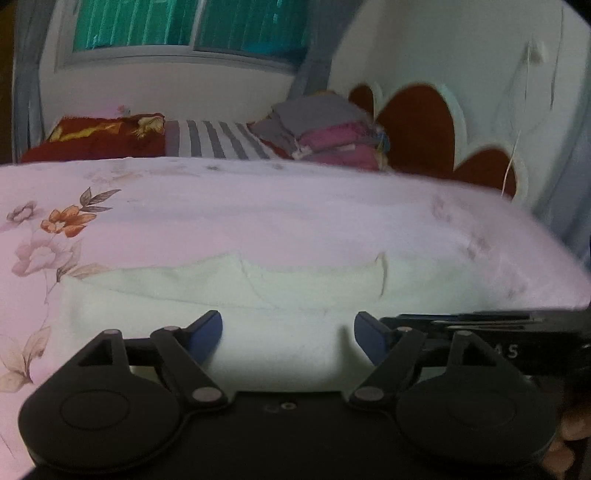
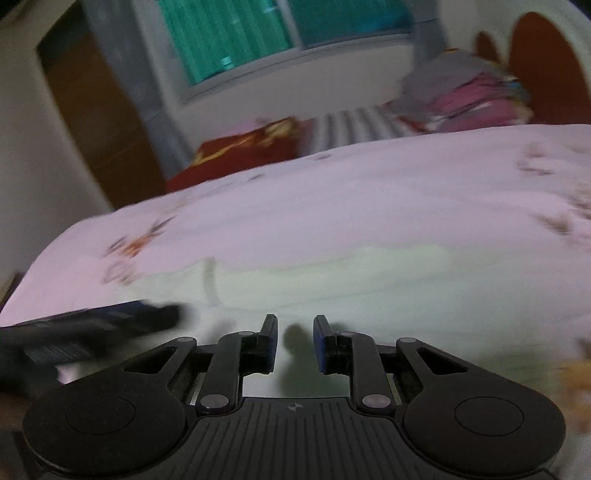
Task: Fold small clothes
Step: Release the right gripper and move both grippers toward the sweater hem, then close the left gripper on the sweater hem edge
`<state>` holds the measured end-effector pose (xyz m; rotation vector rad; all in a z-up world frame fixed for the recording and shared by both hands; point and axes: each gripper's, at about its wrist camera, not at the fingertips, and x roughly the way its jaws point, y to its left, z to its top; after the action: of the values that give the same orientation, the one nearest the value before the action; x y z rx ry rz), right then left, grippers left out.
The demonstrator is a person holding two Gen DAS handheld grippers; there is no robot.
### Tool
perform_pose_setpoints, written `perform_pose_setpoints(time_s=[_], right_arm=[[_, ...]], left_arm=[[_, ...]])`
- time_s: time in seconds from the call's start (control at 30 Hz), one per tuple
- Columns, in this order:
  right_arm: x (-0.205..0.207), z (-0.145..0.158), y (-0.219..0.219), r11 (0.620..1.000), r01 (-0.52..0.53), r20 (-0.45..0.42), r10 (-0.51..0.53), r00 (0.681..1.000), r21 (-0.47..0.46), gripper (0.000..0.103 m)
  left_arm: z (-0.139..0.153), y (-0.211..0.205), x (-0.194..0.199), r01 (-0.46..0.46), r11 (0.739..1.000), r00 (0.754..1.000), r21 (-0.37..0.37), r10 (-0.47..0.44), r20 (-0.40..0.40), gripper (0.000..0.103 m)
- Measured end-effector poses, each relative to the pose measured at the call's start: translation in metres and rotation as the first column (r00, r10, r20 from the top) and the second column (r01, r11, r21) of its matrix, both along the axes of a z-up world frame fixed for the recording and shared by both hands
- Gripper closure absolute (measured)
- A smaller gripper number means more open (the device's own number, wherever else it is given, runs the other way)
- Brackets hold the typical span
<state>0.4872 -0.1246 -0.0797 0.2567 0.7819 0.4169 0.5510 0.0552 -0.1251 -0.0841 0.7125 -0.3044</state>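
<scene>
A small pale greenish-white garment (image 1: 258, 291) lies flat on the pink floral bedsheet (image 1: 258, 206), right in front of both grippers. My left gripper (image 1: 288, 332) is wide open and empty, just above the garment's near edge. In the right wrist view the same garment (image 2: 332, 280) spreads ahead, blurred by motion. My right gripper (image 2: 295, 339) is partly open with a narrow gap and holds nothing, low over the garment's near part. The left gripper's black body (image 2: 92, 328) shows at the left of the right wrist view.
A pile of grey and pink folded clothes (image 1: 332, 129) sits at the far side by the red-and-white headboard (image 1: 417, 125). A striped cloth (image 1: 218, 140) and a red patterned blanket (image 1: 99, 136) lie beyond the sheet. A window (image 1: 184, 26) is behind; a brown wardrobe (image 2: 99, 122) stands at the left.
</scene>
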Motion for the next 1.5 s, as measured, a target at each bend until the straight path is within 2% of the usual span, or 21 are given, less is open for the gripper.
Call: perform_pose_setpoints(time_s=[0.13, 0.17, 0.27, 0.3, 0.33, 0.4, 0.5, 0.6, 0.7, 0.77, 0.83, 0.9, 0.97, 1.0, 1.07, 1.17, 1.2, 1.3, 1.37, 1.47, 1.5], right_arm=[[0.005, -0.013, -0.006, 0.999, 0.014, -0.043, -0.013, 0.999, 0.039, 0.083], [0.005, -0.013, -0.021, 0.997, 0.061, -0.047, -0.059, 0.997, 0.043, 0.083], [0.0, -0.012, -0.073, 0.965, 0.248, -0.014, -0.25, 0.968, -0.08, 0.083], [-0.002, -0.015, -0.091, 0.952, 0.29, -0.024, -0.293, 0.956, -0.095, 0.083], [-0.002, -0.018, -0.105, 0.952, 0.299, -0.044, -0.302, 0.952, -0.063, 0.083], [-0.002, -0.017, -0.114, 0.955, 0.297, -0.07, -0.298, 0.952, -0.022, 0.083], [-0.012, 0.001, -0.097, 0.957, 0.286, -0.01, -0.286, 0.958, -0.048, 0.082], [-0.03, 0.005, -0.061, 0.988, 0.151, -0.02, -0.152, 0.988, -0.014, 0.082], [-0.055, -0.003, -0.013, 0.998, -0.019, -0.017, 0.018, 1.0, -0.053, 0.082], [-0.066, -0.005, -0.004, 0.996, -0.04, 0.005, 0.041, 0.999, -0.085, 0.082], [-0.067, -0.006, -0.017, 0.998, -0.007, -0.006, 0.006, 1.0, -0.064, 0.082], [-0.063, -0.007, -0.046, 0.99, 0.104, -0.002, -0.105, 0.995, -0.098, 0.083], [-0.062, -0.008, -0.081, 0.964, 0.234, -0.011, -0.237, 0.971, -0.129, 0.083], [-0.062, -0.009, -0.095, 0.961, 0.254, -0.019, -0.257, 0.966, -0.105, 0.088], [-0.059, -0.01, -0.103, 0.965, 0.25, -0.041, -0.254, 0.966, -0.075, 0.092], [-0.063, 0.002, -0.091, 0.96, 0.256, 0.002, -0.258, 0.966, -0.115, 0.091], [-0.064, 0.005, -0.086, 0.96, 0.257, 0.017, -0.257, 0.966, -0.11, 0.091], [-0.06, -0.008, -0.087, 0.939, 0.285, -0.021, -0.294, 0.955, -0.194, 0.092], [-0.062, -0.009, -0.093, 0.939, 0.3, -0.032, -0.309, 0.95, -0.167, 0.091], [-0.07, -0.005, -0.094, 0.939, 0.309, 0.014, -0.31, 0.951, -0.152, 0.091], [-0.069, -0.009, -0.093, 0.935, 0.307, -0.008, -0.313, 0.95, -0.178, 0.091]], left_arm=[[-0.007, 0.03, -0.007, -0.072, 0.995, 0.997, 0.065, 0.072, 0.008, 0.025], [-0.008, 0.042, -0.011, -0.095, 0.993, 0.995, 0.074, 0.095, 0.01, 0.025], [-0.008, 0.071, -0.023, -0.141, 0.989, 0.99, 0.048, 0.141, 0.005, 0.025], [-0.004, 0.073, -0.025, -0.145, 0.989, 0.989, 0.035, 0.145, 0.001, 0.026], [0.0, 0.072, -0.026, -0.156, 0.987, 0.988, 0.035, 0.156, 0.002, 0.026], [0.012, 0.064, -0.036, -0.16, 0.987, 0.987, 0.03, 0.159, 0.035, 0.026], [0.021, 0.038, -0.055, -0.102, 0.995, 0.992, 0.006, 0.102, 0.069, 0.026], [0.016, 0.005, -0.069, -0.036, 0.999, 0.998, 0.034, 0.034, 0.062, 0.026], [0.005, -0.005, -0.078, -0.019, 0.995, 0.999, 0.094, 0.015, 0.044, 0.026], [-0.001, 0.005, -0.081, -0.037, 0.993, 0.999, 0.116, 0.032, 0.042, 0.026], [-0.003, 0.02, -0.087, -0.055, 0.991, 0.998, 0.123, 0.051, 0.041, 0.027], [-0.002, 0.033, -0.091, -0.066, 0.99, 0.997, 0.124, 0.062, 0.037, 0.027], [-0.002, 0.04, -0.093, -0.059, 0.991, 0.998, 0.118, 0.055, 0.035, 0.026], [-0.002, 0.04, -0.094, -0.055, 0.991, 0.998, 0.124, 0.051, 0.032, 0.026], [0.002, 0.039, -0.095, -0.062, 0.989, 0.998, 0.131, 0.059, 0.032, 0.027], [0.005, 0.038, -0.096, -0.077, 0.991, 0.997, 0.107, 0.073, 0.033, 0.026], [0.001, 0.038, -0.093, -0.092, 0.988, 0.996, 0.123, 0.092, 0.002, 0.027], [0.004, 0.041, -0.093, -0.105, 0.987, 0.994, 0.123, 0.106, 0.002, 0.027], [0.011, 0.04, -0.098, -0.092, 0.989, 0.996, 0.119, 0.088, 0.035, 0.025], [0.002, 0.045, -0.093, -0.086, 0.989, 0.996, 0.118, 0.09, -0.029, 0.023], [0.003, 0.046, -0.095, -0.091, 0.988, 0.995, 0.125, 0.094, -0.017, 0.023]])
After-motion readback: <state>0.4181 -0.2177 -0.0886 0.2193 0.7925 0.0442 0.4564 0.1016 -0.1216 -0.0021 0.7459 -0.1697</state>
